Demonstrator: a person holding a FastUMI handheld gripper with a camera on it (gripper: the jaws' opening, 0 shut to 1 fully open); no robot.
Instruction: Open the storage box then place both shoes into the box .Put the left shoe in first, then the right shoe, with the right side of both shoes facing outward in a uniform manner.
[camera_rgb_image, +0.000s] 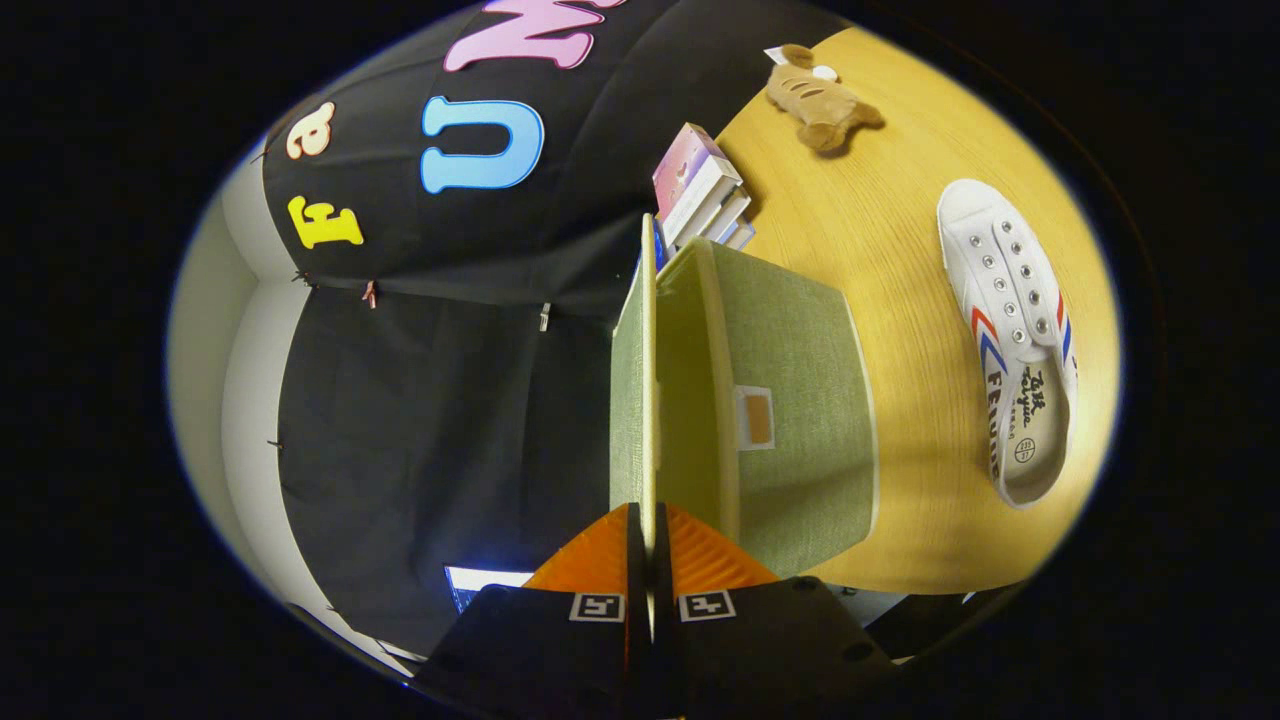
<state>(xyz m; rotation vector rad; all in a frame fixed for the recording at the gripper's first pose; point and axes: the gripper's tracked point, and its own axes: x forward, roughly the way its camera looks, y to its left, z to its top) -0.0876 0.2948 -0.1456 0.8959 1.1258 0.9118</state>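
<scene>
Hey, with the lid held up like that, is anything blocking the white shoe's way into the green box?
Nothing visible does. The hand-held gripper is shut on the lid, lifted off the green box. The white shoe lies apart on bare wooden table; the books and plush toy sit beyond the box.

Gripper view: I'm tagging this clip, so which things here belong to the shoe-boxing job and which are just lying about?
Job:
- green fabric storage box
- its thin green lid, clamped edge-on between the gripper fingers
- white canvas shoe with red and blue stripes

Lying about:
- brown plush toy
- stack of books
</scene>
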